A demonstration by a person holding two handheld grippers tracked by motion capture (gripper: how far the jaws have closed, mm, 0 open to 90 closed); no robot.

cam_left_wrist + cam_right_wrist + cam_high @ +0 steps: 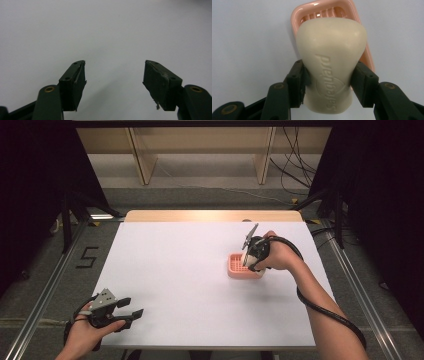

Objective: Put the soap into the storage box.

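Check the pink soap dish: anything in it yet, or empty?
Empty. In the right gripper view the soap dish shows bare slats, and the soap bar is clamped in the right gripper in front of it.

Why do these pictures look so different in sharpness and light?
High view: even light, dark surroundings, small detail soft. Left gripper view: jaws dark, faint shadow on the table, corners dim. Right gripper view: the soap is close and sharp enough to read its lettering; glare on the pink dish rim.

"Safeguard" on soap bar (331, 67); "5" on floor (88, 256)
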